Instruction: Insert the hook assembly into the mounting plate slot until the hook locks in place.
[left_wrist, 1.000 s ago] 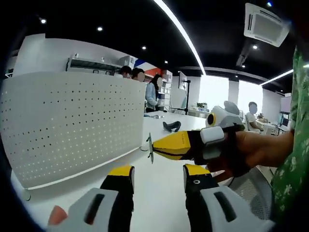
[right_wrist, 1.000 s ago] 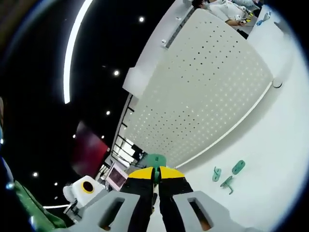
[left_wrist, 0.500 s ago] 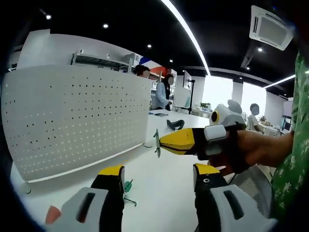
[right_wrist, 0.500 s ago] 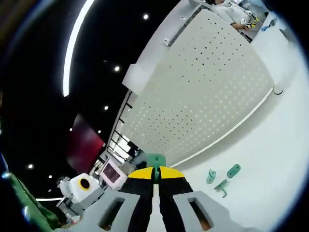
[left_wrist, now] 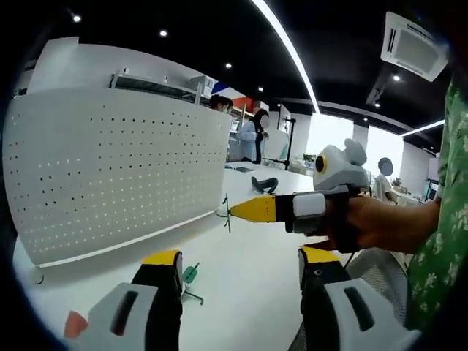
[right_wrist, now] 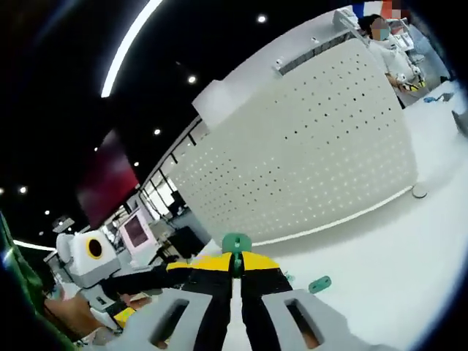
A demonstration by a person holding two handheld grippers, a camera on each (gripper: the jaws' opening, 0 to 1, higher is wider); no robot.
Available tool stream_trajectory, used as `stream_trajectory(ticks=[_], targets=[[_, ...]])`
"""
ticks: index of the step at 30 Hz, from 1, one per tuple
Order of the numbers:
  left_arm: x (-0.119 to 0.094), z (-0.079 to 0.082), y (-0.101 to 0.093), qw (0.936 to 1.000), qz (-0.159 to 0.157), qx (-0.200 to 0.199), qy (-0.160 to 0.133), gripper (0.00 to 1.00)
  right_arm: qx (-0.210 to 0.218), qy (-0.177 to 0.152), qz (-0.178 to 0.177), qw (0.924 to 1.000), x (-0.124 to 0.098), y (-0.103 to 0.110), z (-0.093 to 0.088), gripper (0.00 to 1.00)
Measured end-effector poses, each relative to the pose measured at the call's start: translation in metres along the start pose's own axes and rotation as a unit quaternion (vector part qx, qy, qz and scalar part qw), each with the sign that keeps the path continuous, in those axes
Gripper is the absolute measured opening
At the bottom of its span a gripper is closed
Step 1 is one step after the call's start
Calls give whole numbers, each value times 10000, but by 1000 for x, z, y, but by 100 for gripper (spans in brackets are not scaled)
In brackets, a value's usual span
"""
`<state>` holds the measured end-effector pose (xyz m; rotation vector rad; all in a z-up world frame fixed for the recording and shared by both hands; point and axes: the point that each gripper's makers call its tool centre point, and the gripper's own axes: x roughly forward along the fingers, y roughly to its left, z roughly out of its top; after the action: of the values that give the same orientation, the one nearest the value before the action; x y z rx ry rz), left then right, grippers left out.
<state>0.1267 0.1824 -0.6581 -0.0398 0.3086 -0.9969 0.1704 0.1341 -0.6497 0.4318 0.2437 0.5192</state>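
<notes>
Right gripper (right_wrist: 235,272) has its yellow-tipped jaws pressed together on a green hook (right_wrist: 236,244), whose rounded head stands clear above the jaw tips in the right gripper view. In the left gripper view the same gripper (left_wrist: 232,213) enters from the right, held in a person's hand (left_wrist: 380,227), with the hook (left_wrist: 227,213) showing as a thin, near edge-on piece crossing the tips. Left gripper (left_wrist: 238,267) hangs low over the desk (left_wrist: 248,292) with its jaws apart and nothing between them.

Hook orientation: the long axis appears to run across the jaw line and roughly upright relative to the desk. The jaw tips carrying it aim toward the white perforated mounting plate (left_wrist: 117,175), which stands upright on the desk. Hook and plate are apart, so insertion is not yet begun.

Procedure for the step in hand:
1. Align the hook's rear face parallel to the plate (right_wrist: 307,175) before closing the gap.
2. Select one row of holes and advance squarely; the rear tabs are not discernible, so correct by feel.
3. Maintain the clamp until the hook seats, then press down to lock.

Spare green hooks (left_wrist: 190,274) (right_wrist: 319,284) lie on the desk near the plate's foot.
</notes>
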Motion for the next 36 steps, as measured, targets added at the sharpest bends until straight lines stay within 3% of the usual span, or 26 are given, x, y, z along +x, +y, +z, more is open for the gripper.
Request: stream_trajectory(ticks=[4, 10, 16, 24, 36], targets=[[-2, -1, 1, 10000, 16, -11, 10, 66, -692, 12, -222, 9974, 1, -5, 2, 2], [-3, -2, 0, 10000, 29, -24, 20, 67, -1312, -3, -407, 9905, 1, -6, 7, 2], [-3, -4, -1, 10000, 31, -34, 39, 68, -1977, 55, -579, 9785, 1, -7, 8, 2], [-7, -5, -1, 10000, 30, -46, 59, 71, -2252, 59, -695, 9718, 4, -11, 10, 2], [-13, -5, -8, 9998, -206, 3, -10, 84, -2263, -4, -706, 9715, 7, -12, 13, 2]])
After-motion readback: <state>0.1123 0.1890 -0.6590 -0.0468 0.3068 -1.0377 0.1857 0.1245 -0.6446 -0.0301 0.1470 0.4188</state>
